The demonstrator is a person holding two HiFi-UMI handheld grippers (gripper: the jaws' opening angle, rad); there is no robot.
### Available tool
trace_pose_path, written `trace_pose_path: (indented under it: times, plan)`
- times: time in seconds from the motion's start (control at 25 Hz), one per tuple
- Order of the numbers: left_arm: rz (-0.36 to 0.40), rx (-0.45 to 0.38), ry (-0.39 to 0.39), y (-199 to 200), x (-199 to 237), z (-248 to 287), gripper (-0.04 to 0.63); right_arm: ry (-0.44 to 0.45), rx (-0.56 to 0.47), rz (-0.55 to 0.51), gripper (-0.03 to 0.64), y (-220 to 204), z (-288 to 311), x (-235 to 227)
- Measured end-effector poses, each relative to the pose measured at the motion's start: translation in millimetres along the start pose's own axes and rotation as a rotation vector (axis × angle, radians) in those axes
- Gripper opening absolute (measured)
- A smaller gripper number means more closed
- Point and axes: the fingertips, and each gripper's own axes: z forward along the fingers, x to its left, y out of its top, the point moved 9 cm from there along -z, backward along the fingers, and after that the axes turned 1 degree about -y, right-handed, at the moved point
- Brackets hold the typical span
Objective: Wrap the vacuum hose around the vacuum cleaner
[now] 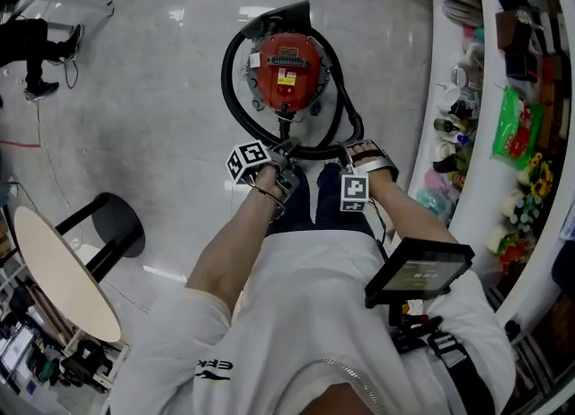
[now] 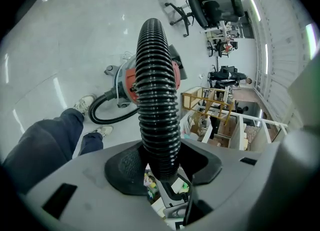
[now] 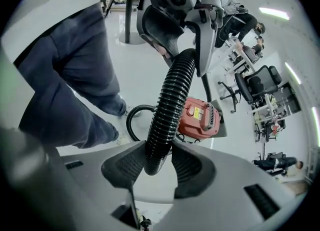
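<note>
Your left forearm (image 1: 226, 247) and right forearm (image 1: 406, 208) reach forward and down, close together; your left tool (image 1: 284, 151) slants downward, its jaws pressed on the hose (image 2: 158, 100); your right tool (image 1: 356, 156), just beside it, points steeply down, its jaws clamped on the same hose.

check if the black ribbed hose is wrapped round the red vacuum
Partly: hose rings vacuum; left gripper and right gripper hold the rest.
</note>
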Motion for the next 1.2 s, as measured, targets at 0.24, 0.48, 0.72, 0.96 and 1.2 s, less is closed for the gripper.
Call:
trace_pose_path:
  times: [0.24, 0.48, 0.72, 0.96, 1.2]
  plan:
    - [-0.070, -0.082, -0.039, -8, -3, 26, 0.176, -0.014, -0.026, 0.024, 0.163, -31, 23, -16]
    - [-0.117, -0.151, -0.050, -12, -2, 40, 0.176, 0.033, -0.021, 0.229, 0.163, -72, 43, -24]
    - [-0.108, -0.166, -0.024, -16, 2, 48, 0.175, 0.147, -0.072, 0.673, 0.163, -114, 47, -32]
    - [-0.079, -0.157, -0.001, -28, 4, 57, 0.175, 0.302, -0.130, 1.320, 0.163, -150, 62, -34]
    - [-0.084, -0.171, -0.024, -36, 7, 66, 0.175, 0.434, -0.097, 1.575, 0.164, -163, 82, -16]
